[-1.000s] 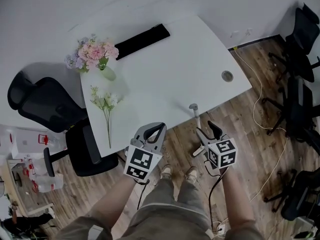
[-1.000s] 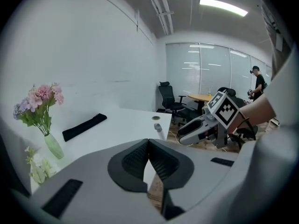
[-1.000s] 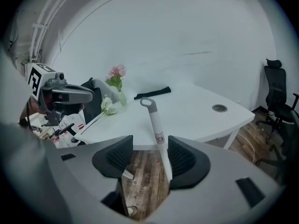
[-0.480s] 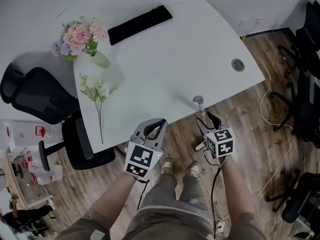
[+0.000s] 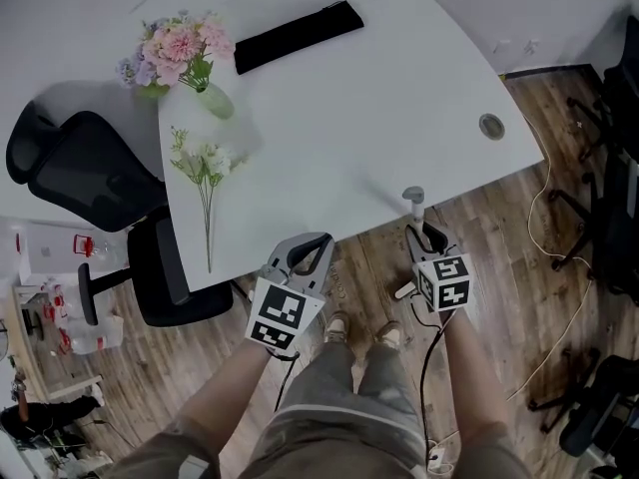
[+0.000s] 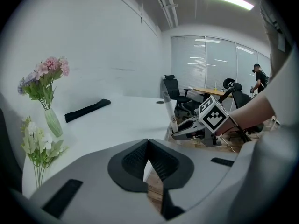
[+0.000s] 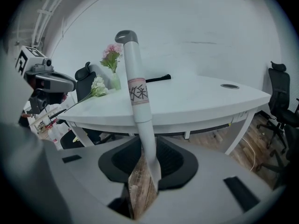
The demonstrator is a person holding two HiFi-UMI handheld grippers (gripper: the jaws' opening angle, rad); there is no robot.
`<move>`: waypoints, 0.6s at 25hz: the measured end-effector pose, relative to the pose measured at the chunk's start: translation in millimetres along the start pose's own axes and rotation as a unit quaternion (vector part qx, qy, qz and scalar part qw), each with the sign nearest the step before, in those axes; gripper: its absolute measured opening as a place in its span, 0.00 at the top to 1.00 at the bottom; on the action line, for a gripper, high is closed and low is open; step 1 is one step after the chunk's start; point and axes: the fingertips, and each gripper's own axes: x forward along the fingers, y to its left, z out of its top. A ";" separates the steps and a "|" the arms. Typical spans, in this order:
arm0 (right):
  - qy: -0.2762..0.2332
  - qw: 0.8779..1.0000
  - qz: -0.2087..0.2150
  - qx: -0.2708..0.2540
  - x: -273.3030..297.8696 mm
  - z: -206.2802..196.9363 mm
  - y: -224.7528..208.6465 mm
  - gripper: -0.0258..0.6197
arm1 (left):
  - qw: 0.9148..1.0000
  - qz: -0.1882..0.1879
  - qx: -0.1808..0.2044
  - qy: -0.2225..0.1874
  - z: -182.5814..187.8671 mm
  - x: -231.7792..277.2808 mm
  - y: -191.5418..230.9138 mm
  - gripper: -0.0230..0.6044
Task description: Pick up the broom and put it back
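Note:
The broom's white handle [image 5: 414, 206] with a grey cap stands upright at the table's near edge; its lower part is hidden. My right gripper [image 5: 423, 238] is around it. In the right gripper view the handle [image 7: 138, 92] runs up between the pads. The jaws of my right gripper [image 7: 147, 157] are closing on it, and both pads touch it. My left gripper [image 5: 311, 253] hangs to the left over the floor, shut with nothing in it [image 6: 148, 146]. The left gripper view also shows the handle [image 6: 168, 107] and the right gripper [image 6: 179, 134].
A white table [image 5: 399, 98] carries a vase of pink flowers [image 5: 178, 50], a loose flower stem [image 5: 207, 183] and a long black strip [image 5: 298, 34]. Black office chairs [image 5: 90, 183] stand at the left and right. A cable [image 5: 559, 297] lies on the wooden floor.
My right gripper has sunk and come in around the broom handle, and its jaws have narrowed from wide open. The left gripper has sunk a little and stays shut.

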 end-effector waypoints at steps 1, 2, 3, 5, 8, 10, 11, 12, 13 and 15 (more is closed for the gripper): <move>0.000 1.000 -0.002 -0.005 -4.5 -0.1 1.6 0.77 | 1.000 0.001 -0.001 0.000 0.0 -2.9 0.0 0.94; 0.001 1.000 -0.004 -0.010 -9.9 -0.2 3.1 0.78 | 1.000 0.002 -0.002 -0.001 0.3 -6.0 -0.2 0.94; 0.002 1.000 -0.007 -0.015 -15.8 -0.7 4.5 0.78 | 1.000 0.003 -0.003 -0.001 0.7 -9.5 -0.4 0.94; 0.006 1.000 -0.013 -0.021 -28.8 -2.7 7.7 0.79 | 1.000 0.002 -0.006 -0.002 2.4 -16.8 -2.3 0.94; 0.009 1.000 -0.014 -0.027 -50.7 -4.6 15.5 0.79 | 1.000 -0.001 -0.003 -0.008 9.4 -29.3 -8.5 0.94; 0.009 0.999 -0.013 -0.028 -66.2 -3.7 23.4 0.79 | 1.000 -0.001 0.000 -0.015 16.1 -40.3 -11.1 0.94; 0.009 0.999 -0.012 -0.029 -74.3 -2.0 28.2 0.79 | 1.000 0.000 0.000 -0.018 19.7 -46.8 -11.3 0.94; 0.006 0.999 -0.011 -0.031 -82.7 1.5 33.6 0.79 | 1.000 0.002 -0.001 -0.021 23.5 -53.8 -10.9 0.94; 0.002 0.999 -0.009 -0.032 -91.3 7.0 39.6 0.79 | 1.000 0.005 -0.002 -0.025 27.6 -61.2 -9.9 0.94; -0.011 0.999 -0.003 -0.033 -109.5 23.9 53.9 0.79 | 0.999 0.011 -0.003 -0.032 36.6 -77.5 -7.3 0.94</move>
